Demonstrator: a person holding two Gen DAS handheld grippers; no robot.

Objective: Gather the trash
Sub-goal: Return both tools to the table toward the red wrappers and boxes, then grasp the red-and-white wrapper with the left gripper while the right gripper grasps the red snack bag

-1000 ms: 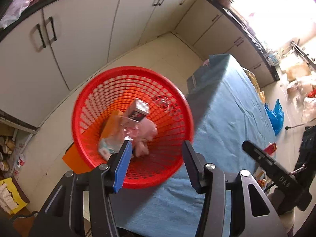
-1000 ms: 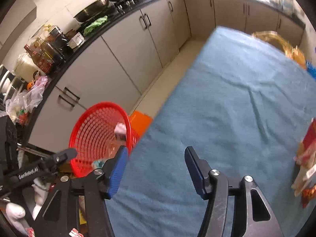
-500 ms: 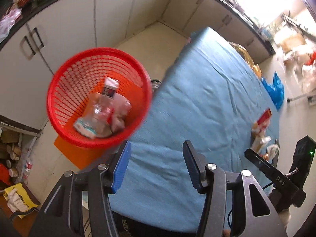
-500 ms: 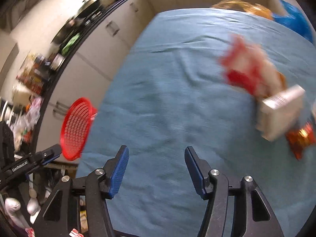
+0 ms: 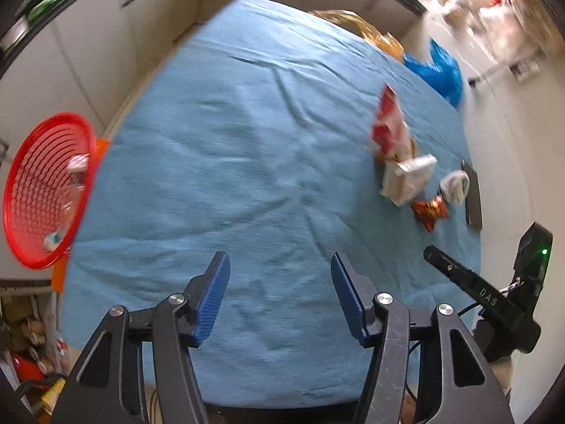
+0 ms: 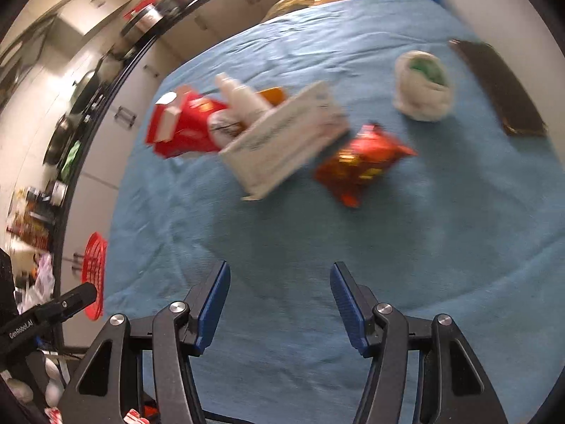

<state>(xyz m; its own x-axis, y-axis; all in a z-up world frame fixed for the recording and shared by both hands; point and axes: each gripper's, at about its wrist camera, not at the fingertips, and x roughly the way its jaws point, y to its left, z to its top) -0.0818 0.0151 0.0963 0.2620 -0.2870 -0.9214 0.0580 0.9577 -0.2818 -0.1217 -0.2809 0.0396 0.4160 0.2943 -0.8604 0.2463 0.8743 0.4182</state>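
A table covered with a blue cloth fills both views; every place below is given relative to this cloth.

The left gripper hangs over the near part of the cloth, tilted downward. Its blue-padded jaws are apart and opening, with only bare cloth between them. The right gripper also hangs over the near part of the cloth with its jaws apart and nothing between them.

The trash lies in a loose cluster on the cloth's right side in the left view, and toward its far middle in the right view. A white box lies tilted at the centre of the cluster. A red packet sits just beside it on the left, with a white bottle lying across both. A small red and gold snack wrapper lies just right of the box. A crumpled white wad with green inside sits farther right, apart from the wrapper. A dark flat strip lies along the cloth's right edge.

A red mesh basket stands off the cloth's left edge, lower than the tabletop, with a few blurred pieces already inside. Pale kitchen cupboards run behind the cloth's left side. A blue plastic bag shows just past the cloth's far right corner.
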